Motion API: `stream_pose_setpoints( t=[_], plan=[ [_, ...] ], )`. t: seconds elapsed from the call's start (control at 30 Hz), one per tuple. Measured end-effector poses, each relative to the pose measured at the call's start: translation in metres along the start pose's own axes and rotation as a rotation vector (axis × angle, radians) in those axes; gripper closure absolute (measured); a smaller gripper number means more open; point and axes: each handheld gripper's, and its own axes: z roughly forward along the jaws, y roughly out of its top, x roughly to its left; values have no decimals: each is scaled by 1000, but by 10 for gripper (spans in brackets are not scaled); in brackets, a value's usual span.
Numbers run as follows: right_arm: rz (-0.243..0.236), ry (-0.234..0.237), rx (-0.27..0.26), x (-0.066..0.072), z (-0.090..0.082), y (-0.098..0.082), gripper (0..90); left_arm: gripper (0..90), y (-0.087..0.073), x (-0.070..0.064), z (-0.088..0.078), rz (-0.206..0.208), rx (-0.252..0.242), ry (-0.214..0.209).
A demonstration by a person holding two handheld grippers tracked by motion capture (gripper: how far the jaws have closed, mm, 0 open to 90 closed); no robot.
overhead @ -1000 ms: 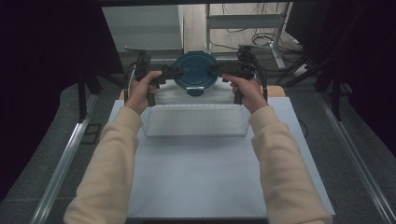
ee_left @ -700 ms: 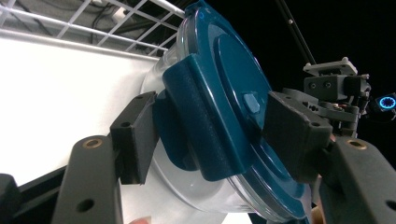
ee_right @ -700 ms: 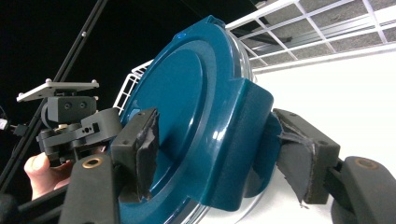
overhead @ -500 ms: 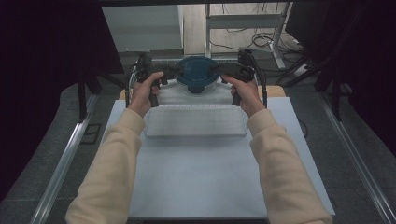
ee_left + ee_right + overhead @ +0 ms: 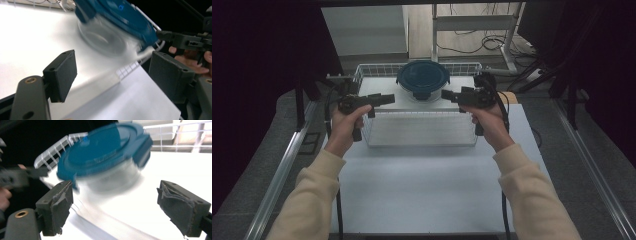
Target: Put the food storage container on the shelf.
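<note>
Blue-lidded container in wire basket; lid marking blurred, unreadable.

Wire basket at table centre, toward twelve o'clock. Lidded container inside basket, at its twelve o'clock end. Left gripper at container's eight o'clock, right gripper at four o'clock; both apart from it.

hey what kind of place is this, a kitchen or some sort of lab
Most likely a lab or recording workspace, not a kitchen. A white table stands between metal rails, loose cables trail on the floor behind, and a person works handheld grippers beside a wire basket holding a blue-lidded container.
</note>
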Motion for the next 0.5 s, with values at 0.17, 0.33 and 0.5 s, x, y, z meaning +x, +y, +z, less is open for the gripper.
stream_pose_setpoints(
  t=[0.17,0.33,0.5],
  plan=[
    [-110,5,18,6,-27,-34,161,223,-36,-8,-12,57,31,29],
    [-166,2,30,7,-50,-76,164,219,-78,-10,-20,71,68,31],
    [-123,55,64,2,-67,-122,171,216,-117,-6,-23,61,110,60]
  ],
)
